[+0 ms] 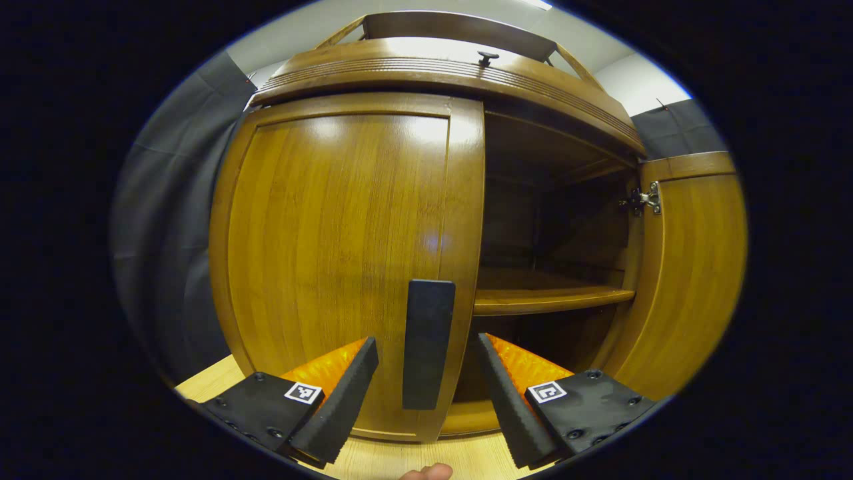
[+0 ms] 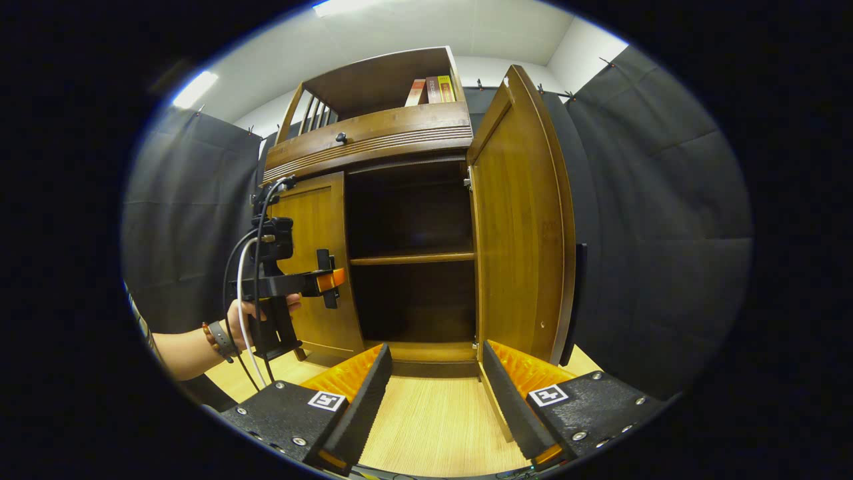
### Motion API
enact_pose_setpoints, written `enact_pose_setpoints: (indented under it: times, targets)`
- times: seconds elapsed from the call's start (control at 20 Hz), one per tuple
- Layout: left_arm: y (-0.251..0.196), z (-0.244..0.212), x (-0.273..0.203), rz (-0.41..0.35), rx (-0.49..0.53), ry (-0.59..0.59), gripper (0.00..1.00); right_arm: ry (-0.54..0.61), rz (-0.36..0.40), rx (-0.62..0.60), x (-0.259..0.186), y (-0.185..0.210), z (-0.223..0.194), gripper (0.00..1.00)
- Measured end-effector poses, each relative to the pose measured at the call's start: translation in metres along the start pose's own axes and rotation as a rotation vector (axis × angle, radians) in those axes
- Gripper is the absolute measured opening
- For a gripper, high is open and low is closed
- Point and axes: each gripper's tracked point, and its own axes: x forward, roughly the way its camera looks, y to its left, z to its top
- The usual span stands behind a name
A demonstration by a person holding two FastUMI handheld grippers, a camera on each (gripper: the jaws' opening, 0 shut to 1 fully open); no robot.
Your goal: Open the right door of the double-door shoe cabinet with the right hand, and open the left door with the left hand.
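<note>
a wooden double-door shoe cabinet (image 2: pixel 393 133) stands on a pale wood floor (image 2: pixel 433 427). its right door (image 2: pixel 520 227) already hangs swung wide open, showing a dark interior with one bare shelf (image 2: pixel 412 258). the left door (image 1: pixel 340 253) is shut, its dark vertical handle (image 1: pixel 428 343) near the inner edge. the left gripper (image 1: pixel 426 393) has its fingers spread apart on either side of that handle, not pressing on it. in the right gripper view, a person's hand (image 2: pixel 256 313) holds this gripper up to the door. the right gripper (image 2: pixel 433 393) sits back from the cabinet, fingers apart and holding nothing, the open door's lower edge just ahead. judged from this, the first half is done; gripping and pulling the left door remains.
</note>
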Motion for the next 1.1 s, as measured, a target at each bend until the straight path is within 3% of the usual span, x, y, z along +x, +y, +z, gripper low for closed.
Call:
enact_pose_setpoints:
  times: [0.4,0.75,0.95,1.1]
  targets:
    - [0.003,0.0,0.015,-0.005,0.048,-0.034,0.92,0.019,0.015,0.009,0.01,0.003,-0.005,0.85]
    - [-0.004,-0.004,0.014,-0.04,0.028,-0.03,0.43,0.027,0.023,0.003,0.01,0.007,-0.006,0.85]
    - [0.0,-0.006,0.012,0.01,0.073,0.003,0.36,0.047,0.02,-0.007,0.008,0.008,-0.015,0.85]
    - [0.001,-0.006,-0.001,0.042,0.06,0.007,0.36,0.056,0.026,-0.009,0.01,0.011,-0.017,0.85]
